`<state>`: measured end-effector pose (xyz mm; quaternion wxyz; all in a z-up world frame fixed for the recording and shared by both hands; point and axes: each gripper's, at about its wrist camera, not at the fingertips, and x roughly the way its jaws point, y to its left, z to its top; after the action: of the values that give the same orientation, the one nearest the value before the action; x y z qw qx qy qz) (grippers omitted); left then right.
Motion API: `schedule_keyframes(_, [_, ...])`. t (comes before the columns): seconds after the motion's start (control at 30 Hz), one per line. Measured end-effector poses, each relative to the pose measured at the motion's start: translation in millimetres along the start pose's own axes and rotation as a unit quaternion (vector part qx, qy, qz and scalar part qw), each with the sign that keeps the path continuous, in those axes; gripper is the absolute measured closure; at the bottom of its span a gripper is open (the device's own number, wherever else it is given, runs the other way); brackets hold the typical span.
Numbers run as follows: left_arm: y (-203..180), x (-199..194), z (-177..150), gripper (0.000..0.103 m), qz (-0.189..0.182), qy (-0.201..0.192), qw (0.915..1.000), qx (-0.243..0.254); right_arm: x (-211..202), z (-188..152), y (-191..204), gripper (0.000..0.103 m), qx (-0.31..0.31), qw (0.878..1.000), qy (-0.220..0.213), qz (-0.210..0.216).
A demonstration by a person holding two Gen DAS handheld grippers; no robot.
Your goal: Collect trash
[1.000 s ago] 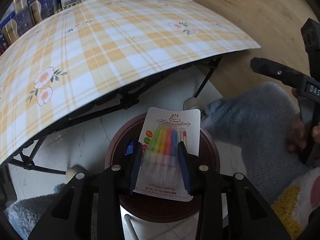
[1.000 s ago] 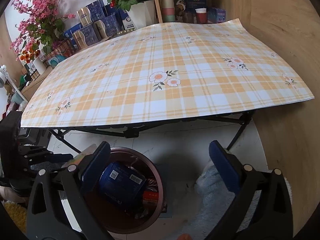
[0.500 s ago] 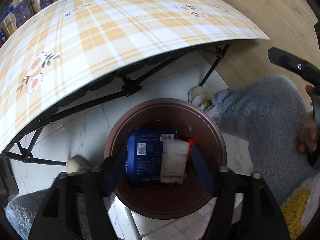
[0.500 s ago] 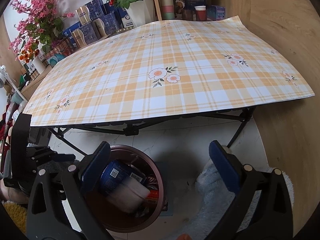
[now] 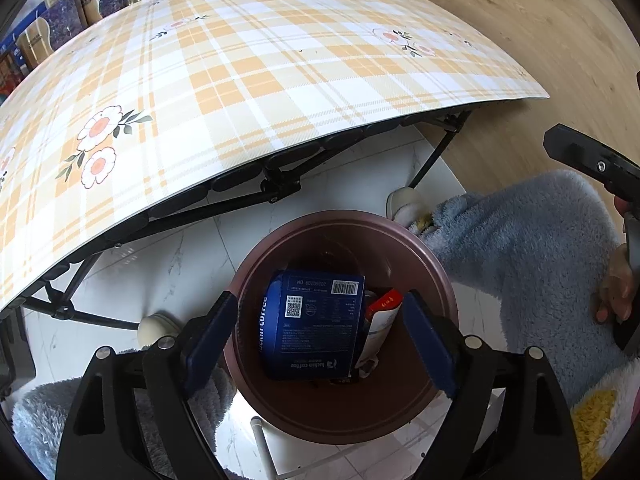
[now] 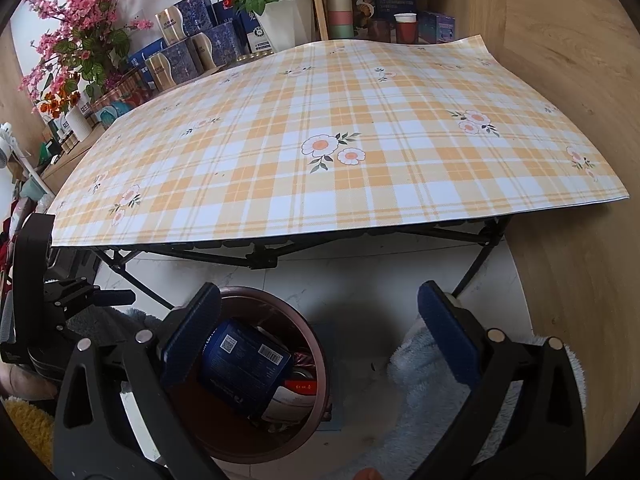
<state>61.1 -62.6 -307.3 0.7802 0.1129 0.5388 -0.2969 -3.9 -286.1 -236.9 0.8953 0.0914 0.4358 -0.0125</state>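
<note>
While the left gripper (image 5: pixel 320 320) hangs over the bin (image 5: pixel 436 264), its blue-padded fingers (image 5: pixel 210 326) stand wide apart with nothing between them. Seen from the left wrist, the brown round bin sits on pale floor tiles just in front of the folding table (image 5: pixel 240 72), whose plaid cloth with flowers fills the upper half. Inside the bin lies a blue coffee box (image 5: pixel 314 320), label and barcode up, with a red-and-white packet (image 5: pixel 382 312) touching its right side. A leg in grey fleece (image 5: pixel 532 248) runs along the bin's right, and the right gripper (image 5: pixel 592 164) shows as a black bar at the right edge, a hand (image 5: pixel 616 288) below it.

From the right wrist, the right gripper (image 6: pixel 320 336) also has its fingers (image 6: pixel 448 336) spread wide and empty, pointed at the floor under the table edge. The bin (image 6: pixel 280 308) lies low and left between them, its near rim behind the left finger; the box (image 6: pixel 244 364) rests tilted inside, above the packet (image 6: pixel 296 394). The left gripper (image 6: pixel 72 300) is at the far left. Beyond the table (image 6: pixel 360 140) stand boxes, cups and flowers (image 6: pixel 72 40).
</note>
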Motion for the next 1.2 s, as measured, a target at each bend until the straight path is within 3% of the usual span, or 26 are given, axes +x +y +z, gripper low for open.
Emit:
schedule_keyframes(0.27, [3, -9, 1, 0.02, 0.007, -0.02, 0.9997, -0.009, 1, 3, 4, 0.006, -0.012, 1.0, 0.004, -0.006])
schedule_keyframes(0.37, [9, -31, 5, 0.02, 0.027, -0.06, 0.9975, -0.025, -3, 15, 10, 0.006, -0.028, 1.0, 0.003, -0.013])
schedule_keyframes(0.43, [18, -59, 13, 0.014, 0.043, -0.105, 0.9924, -0.047, -13, 30, 17, 0.006, -0.048, 0.999, -0.014, -0.014])
schedule_keyframes(0.6, [37, -145, 39, 0.007, 0.105, -0.211, 0.9686, -0.078, -47, 88, 42, 0.006, -0.091, 0.994, -0.057, -0.021])
schedule_keyframes(0.73, [43, -224, 60, 0.006, 0.155, -0.291, 0.9392, -0.094, -84, 135, 61, 0.006, -0.102, 0.989, -0.103, -0.011])
schedule_keyframes(0.9, [42, -282, 68, 0.006, 0.188, -0.338, 0.9164, -0.103, -127, 175, 80, 0.006, -0.109, 0.984, -0.143, -0.004])
schedule_keyframes(1.07, [34, -317, 65, 0.006, 0.238, -0.372, 0.8903, -0.111, -149, 191, 89, 0.006, -0.107, 0.982, -0.158, 0.006])
schedule_keyframes(1.2, [33, -327, 63, 0.006, 0.252, -0.374, 0.8861, -0.108, -155, 193, 94, 0.006, -0.112, 0.98, -0.162, 0.005])
